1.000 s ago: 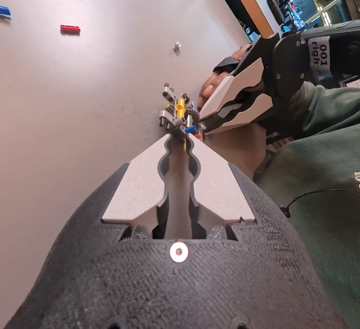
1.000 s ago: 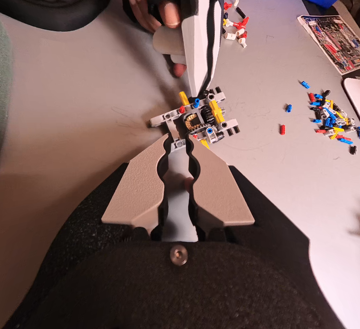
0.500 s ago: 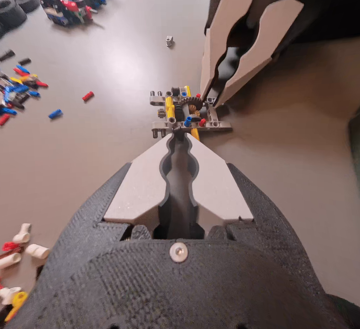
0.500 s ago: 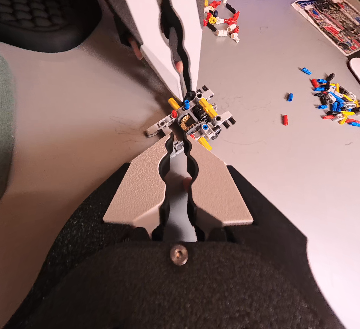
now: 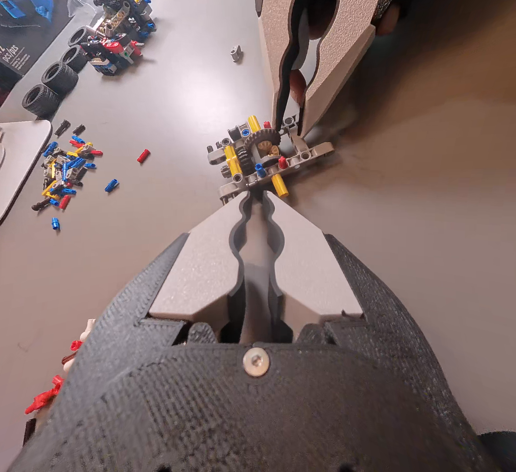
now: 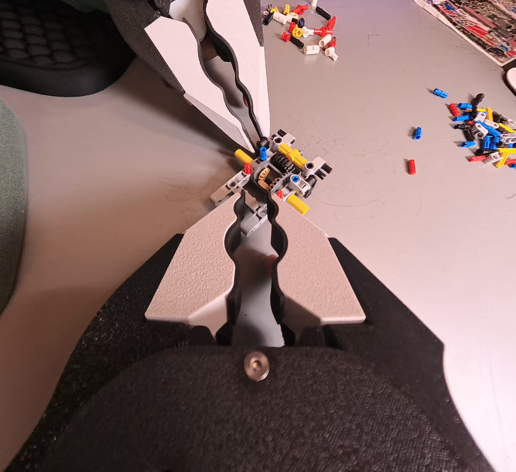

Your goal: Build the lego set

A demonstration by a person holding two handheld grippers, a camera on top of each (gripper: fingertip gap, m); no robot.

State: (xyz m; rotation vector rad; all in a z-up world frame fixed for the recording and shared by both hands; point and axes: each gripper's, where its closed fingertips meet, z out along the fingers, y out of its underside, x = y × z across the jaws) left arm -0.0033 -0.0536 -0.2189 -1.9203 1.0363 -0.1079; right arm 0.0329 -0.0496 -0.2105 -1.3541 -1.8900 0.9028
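Note:
A small lego gear assembly (image 5: 262, 157) rests on the grey table: grey beams, yellow axles, a black gear, tan bevel gears, red and blue pins. It also shows in the right wrist view (image 6: 279, 171). My left gripper (image 5: 257, 194) is shut on a black pin at the assembly's near edge; it reaches in from the top of the right wrist view (image 6: 261, 143). My right gripper (image 6: 255, 200) is shut on a grey beam (image 6: 255, 217) sticking out of the assembly; it comes in from the top of the left wrist view (image 5: 290, 129). The two grippers face each other across the assembly.
Loose piece piles lie on the table (image 5: 64, 171) (image 6: 485, 134) (image 6: 304, 28). A single red pin (image 6: 411, 166) and a small grey piece (image 5: 236, 53) lie apart. A half-built car (image 5: 117, 31), black tyres (image 5: 53, 78) and an instruction booklet (image 6: 474, 17) sit farther out. Spacing between my two grippers at the tips: around 5 centimetres.
My left gripper has swung around the assembly and now faces the right gripper. The assembly has turned a little on the table. Both grippers kept their hold.

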